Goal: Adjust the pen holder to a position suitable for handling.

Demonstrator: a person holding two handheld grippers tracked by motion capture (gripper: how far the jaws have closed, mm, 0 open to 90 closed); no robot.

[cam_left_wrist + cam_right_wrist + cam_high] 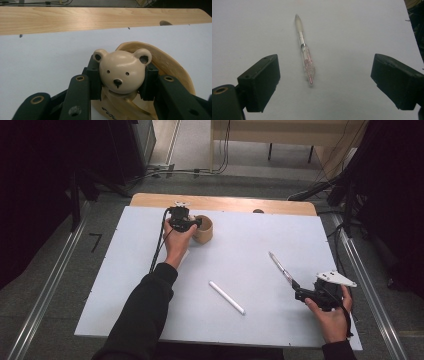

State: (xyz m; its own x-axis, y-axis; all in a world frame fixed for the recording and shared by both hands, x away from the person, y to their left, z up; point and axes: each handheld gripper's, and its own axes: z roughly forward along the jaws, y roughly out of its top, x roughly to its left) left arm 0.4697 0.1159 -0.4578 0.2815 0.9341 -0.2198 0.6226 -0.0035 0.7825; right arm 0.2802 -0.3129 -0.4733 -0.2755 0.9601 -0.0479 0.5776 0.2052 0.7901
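Observation:
A cream bear-shaped head [121, 71] sticks up from a round wooden holder [162, 62] at the far left of the white table top. My left gripper [121, 78] is shut on that head, one black pad [94, 75] pressing each side. From above, the left gripper [187, 222] sits at the near rim of the wooden holder [205, 230]. A clear pen [305, 52] with pink glitter inside and a white tip lies flat on the table. My right gripper [324, 80] stands open just short of its near end, touching nothing. In the high view the right gripper [299, 292] is at the near right, with the pen [281, 267] ahead of it.
A white stick [226, 297] lies slantwise near the table's front middle. A bare wooden strip [225, 202] with a small hole [258, 211] runs along the far edge of the white table top [240, 250]. Cables and metal rails lie on the floor around the table.

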